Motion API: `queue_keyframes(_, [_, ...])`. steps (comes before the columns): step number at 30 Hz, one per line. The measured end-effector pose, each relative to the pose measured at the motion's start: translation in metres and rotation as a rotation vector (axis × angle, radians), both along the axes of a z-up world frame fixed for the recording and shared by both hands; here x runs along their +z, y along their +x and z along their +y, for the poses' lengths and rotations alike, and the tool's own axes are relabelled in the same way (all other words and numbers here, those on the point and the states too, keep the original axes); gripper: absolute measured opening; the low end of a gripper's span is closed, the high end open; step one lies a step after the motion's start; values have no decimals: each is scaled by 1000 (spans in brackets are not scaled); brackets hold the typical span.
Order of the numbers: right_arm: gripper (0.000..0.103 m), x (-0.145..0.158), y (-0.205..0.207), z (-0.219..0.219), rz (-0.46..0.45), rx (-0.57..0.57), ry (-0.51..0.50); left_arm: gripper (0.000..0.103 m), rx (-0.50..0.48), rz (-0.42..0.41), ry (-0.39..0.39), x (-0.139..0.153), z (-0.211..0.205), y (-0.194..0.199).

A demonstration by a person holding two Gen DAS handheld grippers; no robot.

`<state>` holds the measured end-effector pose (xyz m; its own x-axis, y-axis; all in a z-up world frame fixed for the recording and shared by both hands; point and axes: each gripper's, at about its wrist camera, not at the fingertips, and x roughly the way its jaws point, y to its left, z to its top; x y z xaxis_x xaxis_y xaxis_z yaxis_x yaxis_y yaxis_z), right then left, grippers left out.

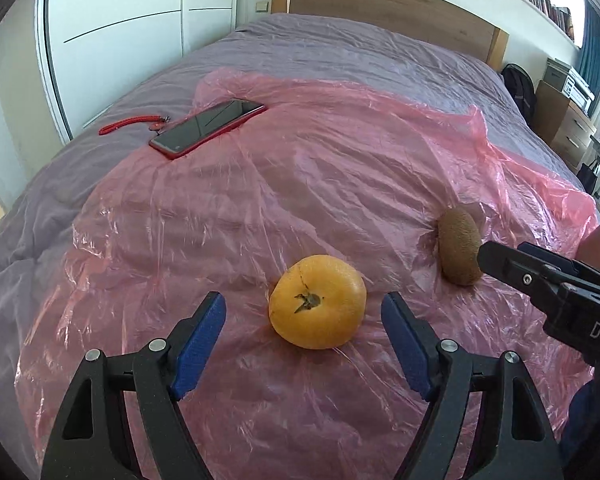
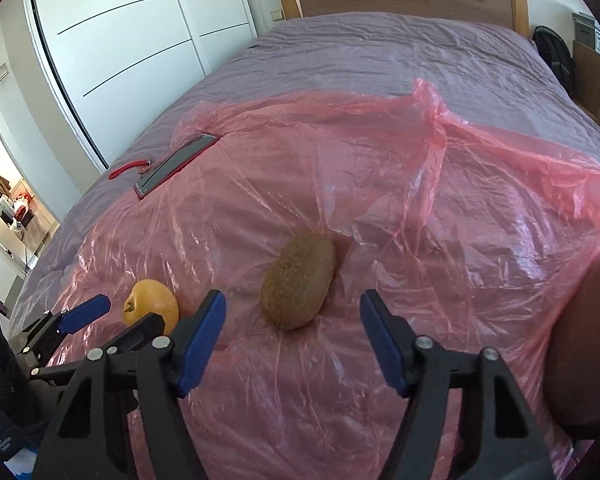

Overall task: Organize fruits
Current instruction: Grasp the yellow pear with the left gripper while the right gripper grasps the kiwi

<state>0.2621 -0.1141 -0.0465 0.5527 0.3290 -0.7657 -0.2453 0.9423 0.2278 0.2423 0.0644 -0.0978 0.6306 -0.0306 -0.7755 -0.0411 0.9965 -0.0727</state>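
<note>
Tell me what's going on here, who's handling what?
A person holds two grippers over a pink plastic sheet spread on a bed. The left gripper, jaws open, is lined up on the orange; the right gripper, also open, faces the kiwi. Neither fruit is gripped yet. A phone lies at the sheet's far edge.

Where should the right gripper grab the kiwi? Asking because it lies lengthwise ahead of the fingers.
Take the kiwi across its narrow middle, coming from above and the near side. Its long axis runs away from the right gripper, so the open fingers already straddle the short width; the plastic sheet under it is soft.
</note>
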Motion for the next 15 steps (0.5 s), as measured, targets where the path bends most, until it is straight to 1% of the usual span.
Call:
queue_keyframes(5, [97,-13,21,10,9,-6,-9,71,10,21,-44,-13,5,8])
queue_keyframes(8, [96,-19,27,14,15,-12,-18,69,11,19,-63,-15,6,11])
queue_keyframes(9, [94,-21,28,15,18,-13,-21,68,12,19,-69,-16,7,12])
queue_keyframes(11, [88,-24,30,18,24,-12,-24,66,11,18,-74,-17,8,12])
queue_keyframes(15, [86,-30,32,23,20,-16,-44,62,8,16,-70,-20,7,14])
